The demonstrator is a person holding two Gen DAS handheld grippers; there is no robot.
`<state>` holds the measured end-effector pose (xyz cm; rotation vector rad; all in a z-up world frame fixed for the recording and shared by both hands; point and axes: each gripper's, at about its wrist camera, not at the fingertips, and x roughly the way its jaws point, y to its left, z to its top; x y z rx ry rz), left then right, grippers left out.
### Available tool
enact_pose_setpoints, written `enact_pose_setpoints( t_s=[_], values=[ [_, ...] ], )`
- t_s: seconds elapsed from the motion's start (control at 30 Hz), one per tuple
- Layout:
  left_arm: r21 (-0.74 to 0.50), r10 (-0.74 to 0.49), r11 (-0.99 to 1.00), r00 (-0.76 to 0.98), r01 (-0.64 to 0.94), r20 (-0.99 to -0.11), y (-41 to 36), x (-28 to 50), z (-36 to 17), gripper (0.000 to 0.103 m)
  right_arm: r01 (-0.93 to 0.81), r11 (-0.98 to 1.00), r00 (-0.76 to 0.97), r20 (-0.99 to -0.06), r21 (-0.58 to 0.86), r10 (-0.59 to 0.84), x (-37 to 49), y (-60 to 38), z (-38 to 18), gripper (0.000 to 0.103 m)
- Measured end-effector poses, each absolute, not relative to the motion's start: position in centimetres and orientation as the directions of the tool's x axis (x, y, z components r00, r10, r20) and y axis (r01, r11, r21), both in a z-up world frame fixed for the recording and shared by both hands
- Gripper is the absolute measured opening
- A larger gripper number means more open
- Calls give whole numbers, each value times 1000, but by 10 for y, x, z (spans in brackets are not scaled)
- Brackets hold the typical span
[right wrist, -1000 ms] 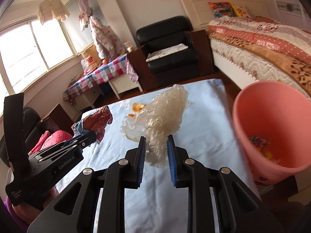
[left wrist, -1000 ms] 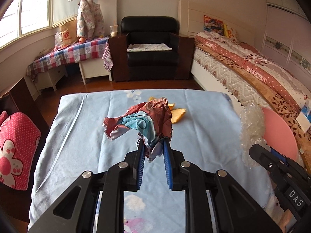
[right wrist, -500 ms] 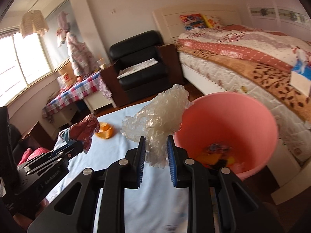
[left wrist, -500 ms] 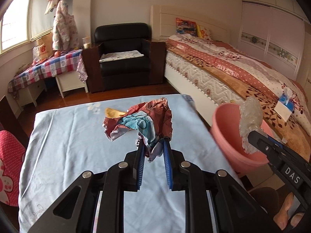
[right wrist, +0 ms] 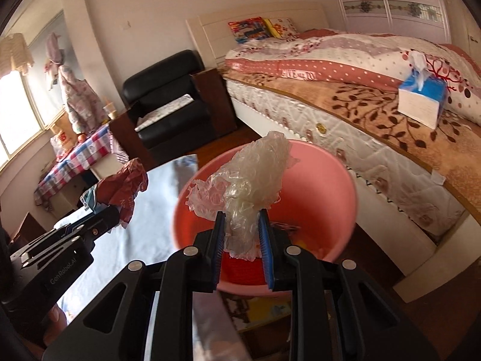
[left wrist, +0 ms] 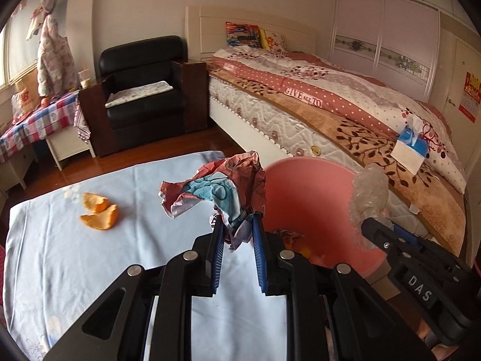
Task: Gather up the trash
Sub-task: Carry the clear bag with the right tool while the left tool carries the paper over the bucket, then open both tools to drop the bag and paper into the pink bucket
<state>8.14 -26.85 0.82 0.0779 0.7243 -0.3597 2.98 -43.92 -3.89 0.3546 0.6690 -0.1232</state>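
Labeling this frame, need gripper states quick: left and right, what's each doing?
Left gripper: closed on the crumpled wrapper, beside the pink bin.
Right gripper: closed on the clear plastic wad, above the bin's opening.

The left gripper is clamped on a crumpled wrapper. The right gripper (blue-padded fingers) pinches a bubble-wrap wad, raised alongside.

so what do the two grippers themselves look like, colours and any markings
Both are matte black, angular linkage frames with silver round pivot bolts and ribbed blue finger pads. The left gripper carries pale "GenRobot.AI" lettering on its side; the right gripper carries "DAS". No cables or sleeves are visible.
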Motion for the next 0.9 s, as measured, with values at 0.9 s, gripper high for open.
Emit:
enact_pose_setpoints(
  t_s=[0.9],
  values=[
    [-98,-354,896,563,433,-747,-327,126,-55,21,301,925,676,-736,234,-34,73,-473,-87,25]
  ],
)
